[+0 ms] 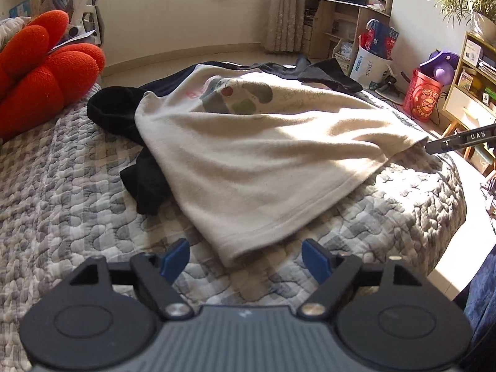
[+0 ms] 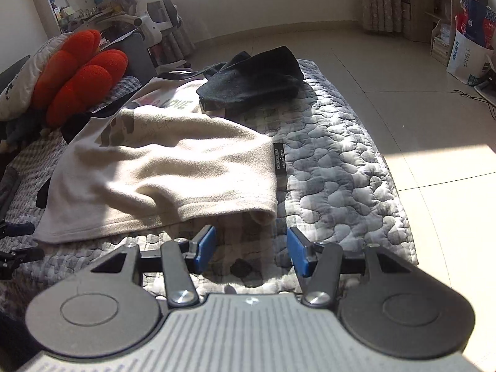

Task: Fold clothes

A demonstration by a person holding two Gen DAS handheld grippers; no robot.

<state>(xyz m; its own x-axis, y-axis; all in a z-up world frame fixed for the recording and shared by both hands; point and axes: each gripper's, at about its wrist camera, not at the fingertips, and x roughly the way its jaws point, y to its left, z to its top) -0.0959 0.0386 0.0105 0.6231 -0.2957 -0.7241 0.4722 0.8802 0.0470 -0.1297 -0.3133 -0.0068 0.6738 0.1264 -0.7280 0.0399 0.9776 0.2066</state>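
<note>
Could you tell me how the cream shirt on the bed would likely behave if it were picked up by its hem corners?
The cream shirt looks like soft knit lying in loose folds, so it would probably sag between the two corners rather than hold flat. Its dark sleeves would likely dangle. It seems light, and the quilted bedspread may drag on it slightly.

Sunlit tiled floor (image 2: 387,99), wooden shelves (image 1: 344,9), curtains (image 1: 285,9).
</note>
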